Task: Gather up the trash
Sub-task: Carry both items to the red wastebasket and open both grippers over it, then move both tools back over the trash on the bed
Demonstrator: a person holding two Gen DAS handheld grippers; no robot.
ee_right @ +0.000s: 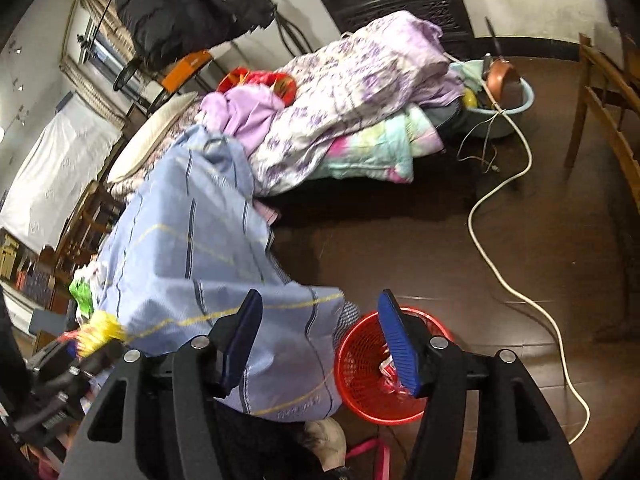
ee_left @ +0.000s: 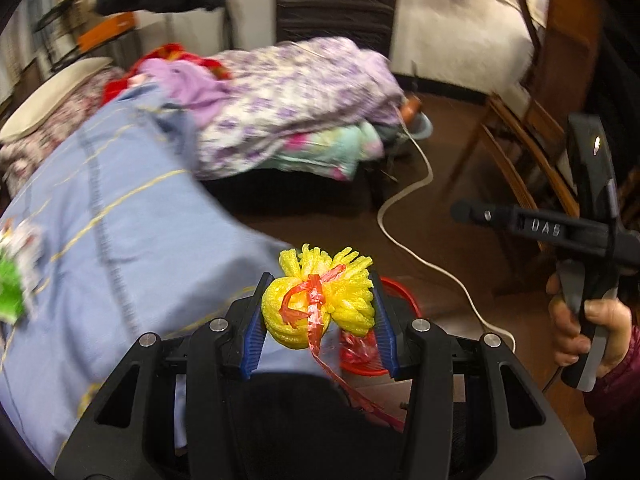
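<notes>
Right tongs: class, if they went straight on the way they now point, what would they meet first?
Probably the red basket on the floor, or the blue sheet's hanging edge; depth is unclear. The right tongs stand open and empty.

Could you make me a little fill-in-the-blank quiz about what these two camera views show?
1. The left gripper is shut on a ball of ____ foam netting tied with red plastic strip.
2. The trash basket on the floor is ____ in colour.
3. The right gripper holds ____ between its pads.
4. The cord lying across the floor is ____.

Missing words: yellow; red; nothing; white
</notes>
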